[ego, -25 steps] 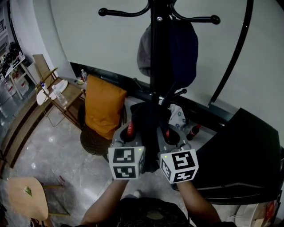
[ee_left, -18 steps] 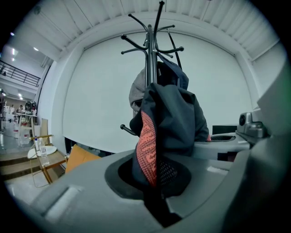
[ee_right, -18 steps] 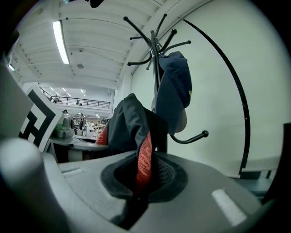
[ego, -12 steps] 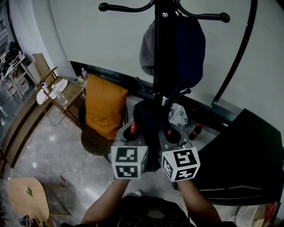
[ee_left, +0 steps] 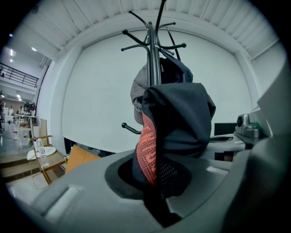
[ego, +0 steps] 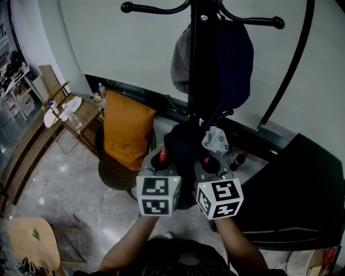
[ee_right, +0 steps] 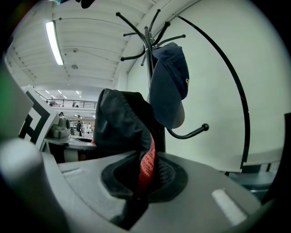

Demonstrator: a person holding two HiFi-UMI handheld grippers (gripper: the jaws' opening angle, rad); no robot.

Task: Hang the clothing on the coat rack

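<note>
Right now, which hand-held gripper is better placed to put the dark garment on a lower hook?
Probably right. Both hold the dark garment, but the right hand-held gripper sits just under the coat rack pole and its bare lower hook; the left hand-held gripper is further aside.

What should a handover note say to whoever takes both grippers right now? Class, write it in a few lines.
Left gripper: shut on the garment. Right gripper: shut on it too.
Garment held up in front of the rack, not on a hook. A cap hangs on the rack.
Done: garment raised to the rack.
Left: hook it on a free arm, let go.
</note>
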